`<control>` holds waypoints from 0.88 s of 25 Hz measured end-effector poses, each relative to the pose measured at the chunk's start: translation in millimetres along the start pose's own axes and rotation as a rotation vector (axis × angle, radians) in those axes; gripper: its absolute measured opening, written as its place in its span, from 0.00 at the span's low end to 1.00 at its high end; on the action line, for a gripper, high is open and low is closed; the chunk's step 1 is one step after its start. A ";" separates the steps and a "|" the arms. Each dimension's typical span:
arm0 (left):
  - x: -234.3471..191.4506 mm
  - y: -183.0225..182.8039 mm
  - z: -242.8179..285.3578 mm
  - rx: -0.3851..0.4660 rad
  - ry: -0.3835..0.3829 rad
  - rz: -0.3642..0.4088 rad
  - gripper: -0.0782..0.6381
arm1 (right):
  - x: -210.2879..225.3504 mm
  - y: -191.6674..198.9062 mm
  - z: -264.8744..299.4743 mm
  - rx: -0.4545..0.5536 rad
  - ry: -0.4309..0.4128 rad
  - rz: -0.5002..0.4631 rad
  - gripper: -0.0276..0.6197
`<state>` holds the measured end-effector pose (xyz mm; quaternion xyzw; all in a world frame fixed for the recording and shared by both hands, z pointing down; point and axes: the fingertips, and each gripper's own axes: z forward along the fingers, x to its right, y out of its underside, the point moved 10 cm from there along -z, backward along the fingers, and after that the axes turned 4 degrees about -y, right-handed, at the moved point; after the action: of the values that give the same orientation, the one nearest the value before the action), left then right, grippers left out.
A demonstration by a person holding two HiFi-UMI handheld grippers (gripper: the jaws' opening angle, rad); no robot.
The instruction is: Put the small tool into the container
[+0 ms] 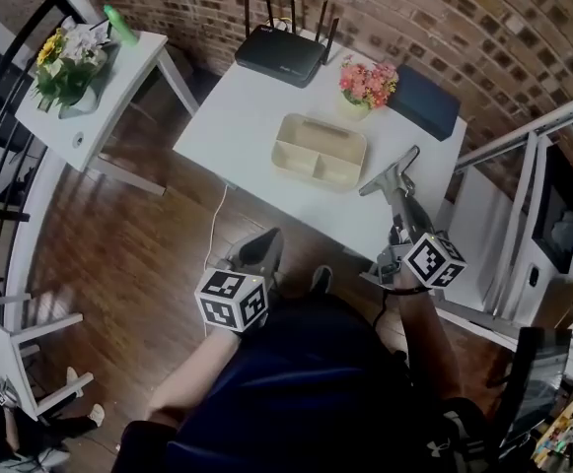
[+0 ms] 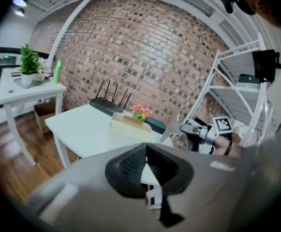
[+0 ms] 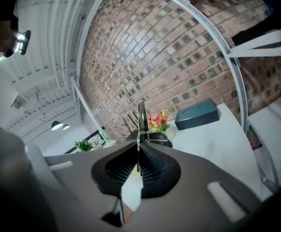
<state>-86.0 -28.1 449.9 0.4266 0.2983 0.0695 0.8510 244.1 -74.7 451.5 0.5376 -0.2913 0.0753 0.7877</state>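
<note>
The right tool (image 3: pixel 138 152) is clenched on a small flat metal implement (image 1: pixel 390 175), gripping it by its lower end so the thin blade stands edge-on above the pads in the right gripper view. From the head view the implement hangs in the air over the near right part of the white table (image 1: pixel 247 116), just beside the right end of the cream container (image 1: pixel 321 151) and not yet over it. The container is a shallow tray with dividers, and its compartments look empty. Behind it are a black router (image 1: pixel 281 52), a pot of pink flowers (image 1: pixel 368 82) and a dark blue box (image 1: pixel 424 101). The left tool (image 1: pixel 261 249) is low and near the person's body, off the table's front edge, its jaws closed together on nothing.

The step in hand looks like the carry from pickup to drop. The next move likely calls for a short shift left over one compartment, a lowering until the blade is inside the walls, then opening the jaws.
</note>
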 end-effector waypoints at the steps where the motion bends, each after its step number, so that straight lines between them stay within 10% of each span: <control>1: -0.7 -0.5 0.1 0.002 -0.001 -0.002 0.12 | -6.3 -3.8 3.0 0.001 -0.017 -0.023 0.06; 22: -50.6 -5.6 -32.8 0.081 -0.125 -0.098 0.12 | -88.8 12.1 115.6 -0.221 -0.201 -0.345 0.06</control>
<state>-146.4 -28.0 453.3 0.4489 0.2679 -0.0110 0.8524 122.5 -155.4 442.4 0.4944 -0.2785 -0.1467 0.8102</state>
